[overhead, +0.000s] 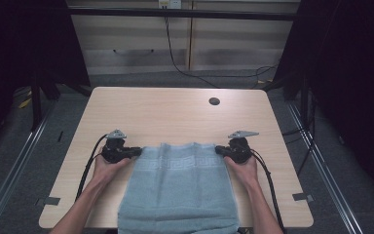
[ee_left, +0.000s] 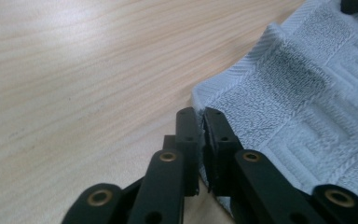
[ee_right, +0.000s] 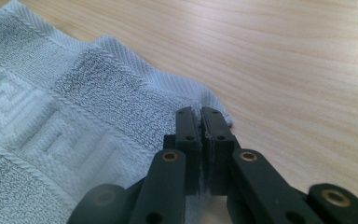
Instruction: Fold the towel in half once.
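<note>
A person grips the two far corners of a pale blue towel [overhead: 180,187] on a wooden counter [overhead: 175,114], one corner in each hand-held gripper. The left hand-held gripper [overhead: 135,152] is clamped on the towel's left corner; in the left gripper view its jaws stand nearly together with the woven hem pinched between them [ee_left: 201,135]. The right hand-held gripper [overhead: 220,150] holds the opposite corner the same way, its jaws pressed on the cloth edge [ee_right: 200,135].

The towel lies on the near half of the counter, between the two hands, its patterned border toward the far side and its near end hanging over the counter's front edge. By the look of it, the grasp is made and the work proper, whether folding or spreading out, is yet to come: the cloth lies in a single layer, with a few soft ridges near the gripped hem.

The towel's near end is cut off by the bottom of the high view, so how far it hangs is unclear. The surroundings beyond the counter are too dark to read.
</note>
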{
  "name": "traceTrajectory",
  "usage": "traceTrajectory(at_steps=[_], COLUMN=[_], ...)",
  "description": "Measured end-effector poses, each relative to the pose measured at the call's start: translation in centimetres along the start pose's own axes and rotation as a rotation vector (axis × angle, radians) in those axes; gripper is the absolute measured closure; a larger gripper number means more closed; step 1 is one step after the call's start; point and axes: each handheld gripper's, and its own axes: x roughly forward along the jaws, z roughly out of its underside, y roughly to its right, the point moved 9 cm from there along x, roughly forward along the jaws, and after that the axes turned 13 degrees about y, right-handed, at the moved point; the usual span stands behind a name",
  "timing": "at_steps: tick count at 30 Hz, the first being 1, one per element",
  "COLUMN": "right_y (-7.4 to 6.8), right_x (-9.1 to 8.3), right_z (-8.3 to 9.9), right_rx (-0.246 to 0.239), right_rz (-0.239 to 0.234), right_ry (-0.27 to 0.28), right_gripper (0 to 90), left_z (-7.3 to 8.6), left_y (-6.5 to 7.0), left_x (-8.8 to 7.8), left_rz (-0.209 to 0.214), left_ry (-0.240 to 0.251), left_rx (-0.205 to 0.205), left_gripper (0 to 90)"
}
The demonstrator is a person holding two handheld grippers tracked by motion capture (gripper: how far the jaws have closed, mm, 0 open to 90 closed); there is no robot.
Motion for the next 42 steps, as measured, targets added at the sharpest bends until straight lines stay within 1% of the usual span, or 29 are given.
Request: traceTrajectory(at_steps=[3,4,5,6,7,8,9,12,13,14,16,17,18,19,20,25,31,32,33,35,37,39,41,42], right_y=[-0.1,-0.2,-0.1,-0.1,0.0,0.0,0.0,0.0,-0.1,-0.2,-0.6,-0.7,-0.9,-1.3,-1.4,-1.9,-2.4,-2.5,-2.6,-2.7,-2.8,-2.8,-2.7,-2.8], right_x=[-0.1,-0.2,-0.3,-0.5,-0.7,-0.9,-1.1,-1.6,-1.7,-1.9,-2.2,-2.4,-2.6,-2.9,-3.1,-3.9,-5.2,-5.6,-5.8,-6.3,-7.0,-7.5,-7.8,-8.0], right_z=[0.0,-0.2,-0.4,-0.8,-1.1,-1.6,-1.8,-2.7,-2.9,-3.3,-4.2,-4.8,-5.3,-6.3,-6.7,-8.8,-11.6,-12.2,-12.7,-13.7,-14.8,-15.8,-16.8,-17.2], right_rx=[0.022,0.029,0.039,0.048,0.057,0.063,0.068,0.065,0.066,0.069,0.063,0.056,0.053,0.047,0.047,0.033,0.014,0.011,0.008,-0.016,-0.025,-0.035,-0.047,-0.048], right_rz=[-0.013,-0.02,-0.025,-0.03,-0.034,-0.037,-0.037,-0.04,-0.041,-0.049,-0.058,-0.064,-0.07,-0.082,-0.085,-0.102,-0.112,-0.116,-0.12,-0.113,-0.12,-0.116,-0.113,-0.111], right_ry=[0.005,0.011,0.023,0.042,0.051,0.067,0.071,0.093,0.101,0.112,0.129,0.14,0.149,0.169,0.177,0.205,0.25,0.262,0.269,0.273,0.292,0.302,0.31,0.313], right_gripper=[87.4,87.5,87.5,87.5,87.6,87.6,87.6,87.6,87.6,87.6,87.6,87.6,87.6,87.7,87.7,87.7,87.7,87.7,87.7,87.8,87.7,87.8,87.8,87.8], left_z=[0.0,-0.1,-0.2,-0.3,-0.6,-0.8,-1.2,-1.9,-2.3,-2.6,-3.3,-3.8,-4.9,-5.3,-5.9,-8.1,-11.6,-12.0,-12.4,-13.2,-14.1,-15.1,-16.2,-17.0], left_y=[-0.1,-0.3,-0.4,-0.5,-0.5,-0.4,-0.4,-0.6,-0.5,-0.6,-0.4,-0.4,-0.3,-0.2,-0.1,1.1,2.0,2.0,2.0,2.1,2.0,1.9,1.7,1.6], left_x=[-0.2,-0.3,-0.5,-0.6,-0.9,-1.0,-1.3,-2.0,-2.2,-2.6,-3.2,-3.5,-4.1,-4.4,-4.7,-5.7,-7.2,-7.4,-7.5,-7.8,-8.2,-8.5,-9.0,-9.3], left_rz=[0.006,0.002,0.009,0.005,0.004,0.009,0.012,0.019,0.019,0.016,0.026,0.024,0.037,0.035,0.042,0.057,0.071,0.061,0.057,0.053,0.058,0.046,0.046,0.043], left_ry=[0.008,0.015,0.026,0.025,0.032,0.044,0.054,0.086,0.104,0.112,0.136,0.154,0.184,0.202,0.212,0.238,0.296,0.301,0.304,0.315,0.331,0.339,0.362,0.377], left_rx=[-0.032,-0.046,-0.062,-0.063,-0.063,-0.075,-0.072,-0.09,-0.101,-0.096,-0.106,-0.107,-0.113,-0.114,-0.113,-0.062,-0.036,-0.023,-0.02,-0.01,-0.013,-0.006,-0.01,-0.012], left_gripper=[87.1,87.3,87.4,87.5,87.5,87.5,87.5,87.6,87.6,87.6,87.6,87.6,87.6,87.6,87.6,87.6,87.6,87.6,87.6,87.6,87.6,87.6,87.6,87.6])
